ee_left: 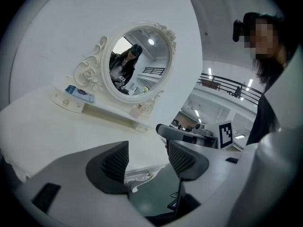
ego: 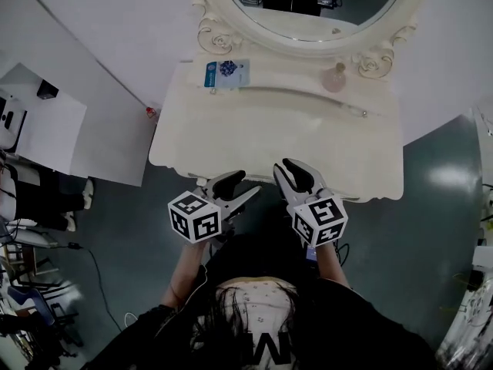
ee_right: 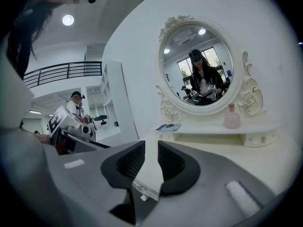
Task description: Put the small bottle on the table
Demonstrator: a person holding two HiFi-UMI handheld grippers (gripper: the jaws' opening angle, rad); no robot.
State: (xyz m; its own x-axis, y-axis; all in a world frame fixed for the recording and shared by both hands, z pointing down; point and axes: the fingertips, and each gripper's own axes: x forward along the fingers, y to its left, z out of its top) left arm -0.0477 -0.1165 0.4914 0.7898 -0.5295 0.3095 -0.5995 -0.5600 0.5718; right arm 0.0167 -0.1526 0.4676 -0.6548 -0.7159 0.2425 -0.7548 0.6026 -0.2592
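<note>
A small pink bottle (ego: 334, 78) stands upright on the raised shelf of the cream dressing table (ego: 231, 137), just below the oval mirror (ego: 308, 29) and right of centre. It also shows in the left gripper view as the bottle (ee_left: 136, 111) and in the right gripper view as the bottle (ee_right: 232, 117). Both grippers hover side by side over the table's front edge, far short of the bottle. My left gripper (ego: 240, 187) (ee_left: 147, 148) is open and empty. The jaws of my right gripper (ego: 286, 169) (ee_right: 151, 145) stand a narrow gap apart with nothing between them.
A blue card (ego: 227, 73) lies on the shelf's left end. The tabletop's bare surface (ego: 277, 129) spreads between shelf and grippers. Green floor (ego: 439, 206) lies to the right, a white desk (ego: 46, 122) and cables to the left. A person (ee_right: 75, 105) stands far off.
</note>
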